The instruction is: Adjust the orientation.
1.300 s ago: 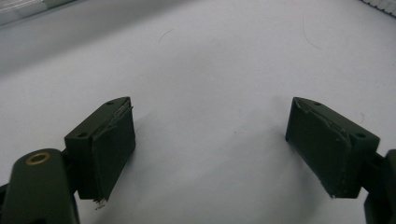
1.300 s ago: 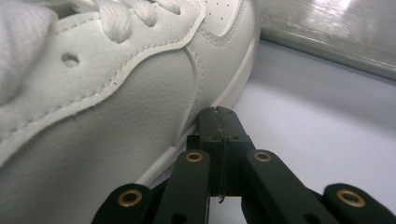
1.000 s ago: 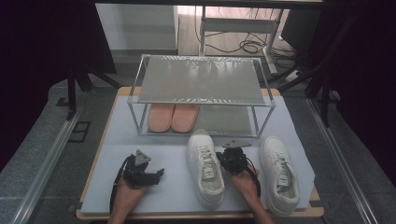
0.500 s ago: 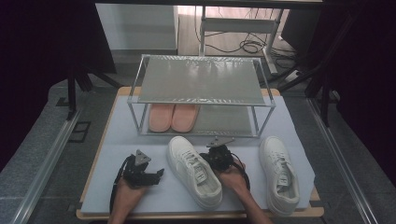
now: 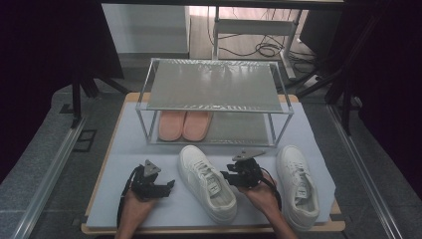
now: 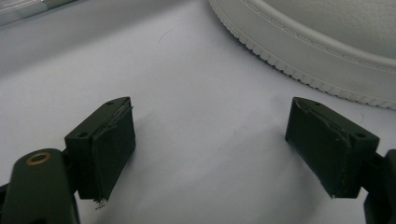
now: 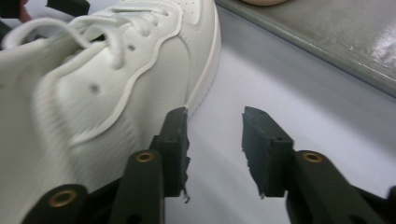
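**Two grippers open, two white sneakers on the mat**

High view. Two white sneakers lie on the pale mat (image 5: 124, 199) in front of a two-tier metal rack (image 5: 214, 102). The left sneaker (image 5: 206, 181) lies at an angle, toe toward the rack and heel toward the table's near edge. The right sneaker (image 5: 297, 184) lies near the mat's right edge, roughly parallel to that edge. A pair of pink slippers (image 5: 185, 124) sits on the rack's lower shelf, left half. The left gripper (image 5: 166, 185) rests low on the mat, to the left of the angled sneaker and apart from it. The right gripper (image 5: 225, 177) sits between the two sneakers, just beside the angled one's laced upper.

Left gripper view. The left gripper (image 6: 210, 149) has its jaws spread wide with bare mat between them; nothing is held. The ribbed sole edge of the left sneaker (image 6: 317, 51) crosses the upper right, clear of the jaws.

Right gripper view. The right gripper (image 7: 215, 144) has its jaws parted by a moderate gap, with nothing between them. One jaw stands against the side of the left sneaker (image 7: 116, 79), by its sole edge; whether it touches cannot be told. The rack's lower shelf (image 7: 327, 32) runs across the upper right.
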The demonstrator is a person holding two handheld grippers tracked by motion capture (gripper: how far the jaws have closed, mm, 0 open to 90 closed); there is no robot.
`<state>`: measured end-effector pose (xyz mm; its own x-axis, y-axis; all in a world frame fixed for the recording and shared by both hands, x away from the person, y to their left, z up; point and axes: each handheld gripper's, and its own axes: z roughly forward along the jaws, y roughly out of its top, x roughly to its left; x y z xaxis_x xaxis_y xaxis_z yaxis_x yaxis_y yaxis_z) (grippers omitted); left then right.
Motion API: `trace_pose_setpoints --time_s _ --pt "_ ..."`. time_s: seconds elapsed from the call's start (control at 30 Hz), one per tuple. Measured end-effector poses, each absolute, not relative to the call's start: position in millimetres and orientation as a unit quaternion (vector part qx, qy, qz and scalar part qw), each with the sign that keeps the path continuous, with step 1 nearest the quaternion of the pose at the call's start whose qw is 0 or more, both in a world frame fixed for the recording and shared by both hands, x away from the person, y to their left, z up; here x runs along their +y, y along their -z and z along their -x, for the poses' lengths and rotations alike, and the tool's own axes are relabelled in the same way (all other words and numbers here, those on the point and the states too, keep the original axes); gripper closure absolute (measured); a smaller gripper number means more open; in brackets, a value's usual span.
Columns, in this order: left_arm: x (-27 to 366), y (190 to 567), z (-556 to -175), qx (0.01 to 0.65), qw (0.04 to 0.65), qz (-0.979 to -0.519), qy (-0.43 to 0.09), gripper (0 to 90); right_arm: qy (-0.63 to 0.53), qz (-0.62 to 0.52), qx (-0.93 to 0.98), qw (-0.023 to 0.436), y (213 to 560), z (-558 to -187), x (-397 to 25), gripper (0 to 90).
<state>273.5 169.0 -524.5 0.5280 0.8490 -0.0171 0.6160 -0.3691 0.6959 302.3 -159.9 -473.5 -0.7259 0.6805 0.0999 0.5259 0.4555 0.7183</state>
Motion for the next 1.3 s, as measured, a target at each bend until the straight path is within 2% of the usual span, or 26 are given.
trace_pose_setpoints --time_s 0.4,0.9,1.03,1.2,1.3 --pt "169.2 524.3 -273.5 0.452 0.331 -0.810 -0.176 16.0 -0.387 -0.365 0.842 0.085 453.0 -277.0 -183.6 51.8" --pt "169.2 524.3 -273.5 0.452 0.331 -0.810 -0.175 16.0 -0.388 -0.351 0.852 0.020 445.7 -262.9 -178.2 45.4" --pt "169.2 524.3 -273.4 0.452 0.331 -0.810 -0.176 16.1 -0.373 -0.349 0.859 0.020 451.8 -266.0 -169.9 49.2" --pt "169.2 524.2 -273.4 0.452 0.331 -0.810 -0.176 16.1 -0.356 -0.353 0.865 0.021 458.5 -271.6 -161.6 61.2" --pt "169.2 524.3 -273.4 0.452 0.331 -0.810 -0.176 16.1 -0.355 -0.353 0.866 0.005 459.0 -274.3 -159.2 68.8"
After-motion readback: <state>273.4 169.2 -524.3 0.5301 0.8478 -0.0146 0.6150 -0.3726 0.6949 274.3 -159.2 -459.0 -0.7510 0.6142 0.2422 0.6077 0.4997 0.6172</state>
